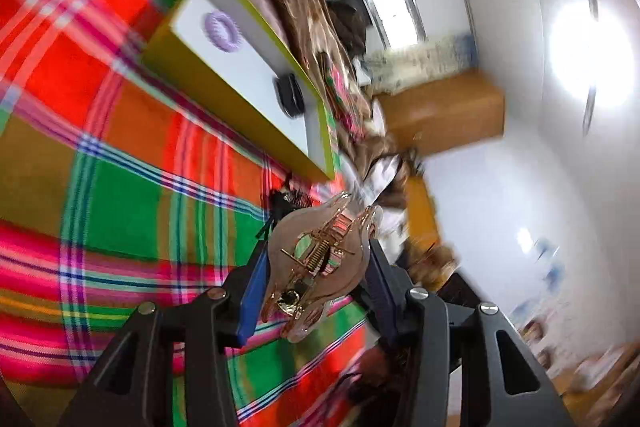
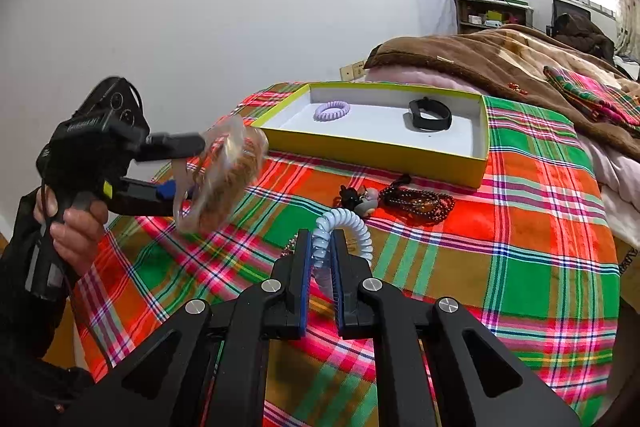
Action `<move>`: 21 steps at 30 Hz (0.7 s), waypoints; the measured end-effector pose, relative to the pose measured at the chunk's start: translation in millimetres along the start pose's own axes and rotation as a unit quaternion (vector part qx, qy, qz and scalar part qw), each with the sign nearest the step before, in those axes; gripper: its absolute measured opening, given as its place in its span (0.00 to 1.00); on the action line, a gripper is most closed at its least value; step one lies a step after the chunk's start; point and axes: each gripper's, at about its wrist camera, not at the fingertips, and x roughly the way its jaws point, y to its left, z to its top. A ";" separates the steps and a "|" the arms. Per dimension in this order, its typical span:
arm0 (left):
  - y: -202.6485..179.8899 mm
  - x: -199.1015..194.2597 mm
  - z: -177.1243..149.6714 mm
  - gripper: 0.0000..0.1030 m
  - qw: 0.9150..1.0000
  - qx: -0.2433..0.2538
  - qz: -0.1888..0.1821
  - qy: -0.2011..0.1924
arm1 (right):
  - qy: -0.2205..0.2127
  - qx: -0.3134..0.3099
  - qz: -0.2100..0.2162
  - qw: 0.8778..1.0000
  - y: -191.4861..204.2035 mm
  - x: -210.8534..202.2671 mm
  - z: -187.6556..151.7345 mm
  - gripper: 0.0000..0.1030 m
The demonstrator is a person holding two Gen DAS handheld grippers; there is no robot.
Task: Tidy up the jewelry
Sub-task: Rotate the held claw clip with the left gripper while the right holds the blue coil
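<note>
2 grips show: the left hand-held gripper (image 1: 316,259) clamps a clear hair claw (image 1: 320,255) above the plaid cloth (image 2: 520,227), while the right hand-held gripper (image 2: 320,247) pinches a white coil tie (image 2: 344,227) near the yellow box (image 2: 380,155).

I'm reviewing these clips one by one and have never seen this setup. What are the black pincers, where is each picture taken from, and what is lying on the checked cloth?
No robot here: a person carries a hand-held two-finger gripper in each hand, each with a fisheye camera looking along its fingers. One picture is the left gripper's view, tilted and blurred; the other is the right's. The left gripper is closed on a clear hair claw clip. The right gripper is shut on a pale coil hair tie. On the plaid cloth sits a yellow box holding a purple coil tie and a black band. In front of the box lie a dark bead string and a small charm.
</note>
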 end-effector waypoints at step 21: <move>23.4 -5.3 23.5 0.47 0.994 -0.075 0.059 -0.048 | 0.008 0.002 0.002 1.000 -3.4 12.5 0.5 0.09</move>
